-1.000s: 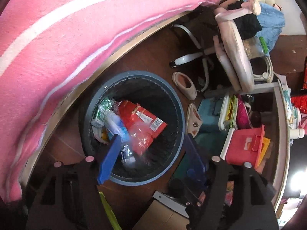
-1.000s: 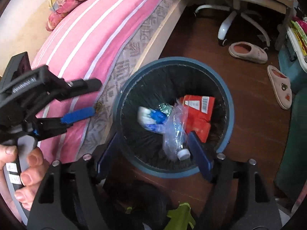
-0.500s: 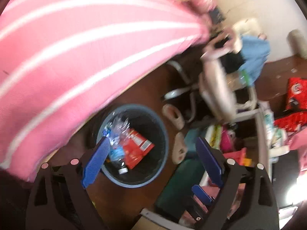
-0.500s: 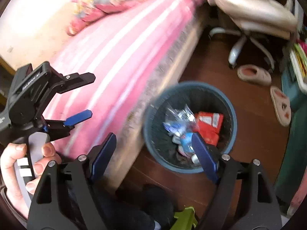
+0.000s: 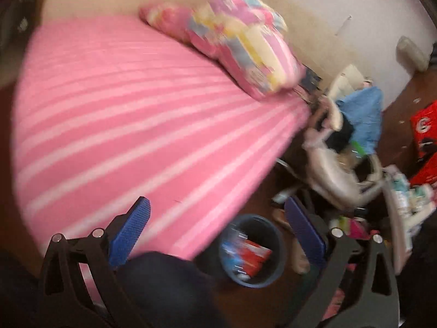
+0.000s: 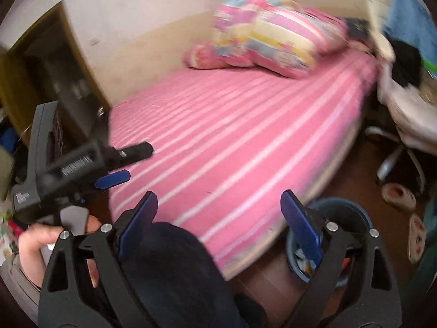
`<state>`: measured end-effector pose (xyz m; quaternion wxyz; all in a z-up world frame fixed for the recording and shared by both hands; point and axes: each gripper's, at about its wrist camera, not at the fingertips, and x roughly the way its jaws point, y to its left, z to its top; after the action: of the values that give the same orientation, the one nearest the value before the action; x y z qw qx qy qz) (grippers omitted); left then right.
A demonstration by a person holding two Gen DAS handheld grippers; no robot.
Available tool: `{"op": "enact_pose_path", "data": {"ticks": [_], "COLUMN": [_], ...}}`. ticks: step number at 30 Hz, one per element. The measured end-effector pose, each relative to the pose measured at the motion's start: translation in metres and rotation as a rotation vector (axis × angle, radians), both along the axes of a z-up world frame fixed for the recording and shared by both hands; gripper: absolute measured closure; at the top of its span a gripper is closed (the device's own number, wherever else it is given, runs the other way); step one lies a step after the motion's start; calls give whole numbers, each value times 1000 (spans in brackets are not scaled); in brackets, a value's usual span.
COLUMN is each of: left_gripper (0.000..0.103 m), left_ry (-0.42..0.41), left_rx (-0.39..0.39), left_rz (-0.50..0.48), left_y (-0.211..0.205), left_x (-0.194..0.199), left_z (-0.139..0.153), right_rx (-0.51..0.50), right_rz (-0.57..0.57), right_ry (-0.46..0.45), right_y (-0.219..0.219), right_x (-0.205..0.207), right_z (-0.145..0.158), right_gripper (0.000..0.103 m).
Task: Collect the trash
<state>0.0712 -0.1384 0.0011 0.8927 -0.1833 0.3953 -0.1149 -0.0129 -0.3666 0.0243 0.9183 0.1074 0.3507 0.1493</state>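
Both views are smearing, so judging where any remaining trash lies is likely going wrong here: the pictures are too blurred to pick out small litter, and a grab aimed from them could be closing on nothing. The left gripper [image 5: 215,235] and the right gripper [image 6: 218,224] have just been opening, and both are standing wide with nothing between their pads. The trash bin [image 5: 252,251] is sitting on the dark wooden floor [image 5: 262,303], just beside the pink striped bed [image 5: 131,125], holding a red packet [image 5: 255,255] and other wrappers. Beyond the bin, 2 slippers [image 6: 398,195] are lying near a pale swivel chair [image 6: 409,125]; a patterned pillow [image 6: 273,32] is resting at the bed's far end.
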Motion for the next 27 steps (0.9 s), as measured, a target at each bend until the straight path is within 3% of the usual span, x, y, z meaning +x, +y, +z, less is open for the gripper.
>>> {"op": "enact_pose_path", "data": {"ticks": [4, 14, 20, 24, 27], "left_gripper": [7, 6, 6, 6, 6], "left_ry": [-44, -45, -81, -153, -164], "left_rx": [64, 73, 52, 18, -29], "left_rz": [102, 308, 378, 440, 454], "left_y": [46, 154, 182, 187, 188], "left_x": [-17, -25, -27, -36, -44], "left_z": [11, 4, -5, -18, -35], "right_rx": [-21, -34, -52, 17, 25], "right_rz": [80, 220, 259, 218, 188], "right_ry": [-57, -128, -152, -200, -177], "right_y": [44, 140, 187, 191, 194], "right_x": [3, 10, 10, 7, 12], "right_z": [14, 19, -1, -27, -38], "right_gripper": [12, 12, 12, 12, 12]}}
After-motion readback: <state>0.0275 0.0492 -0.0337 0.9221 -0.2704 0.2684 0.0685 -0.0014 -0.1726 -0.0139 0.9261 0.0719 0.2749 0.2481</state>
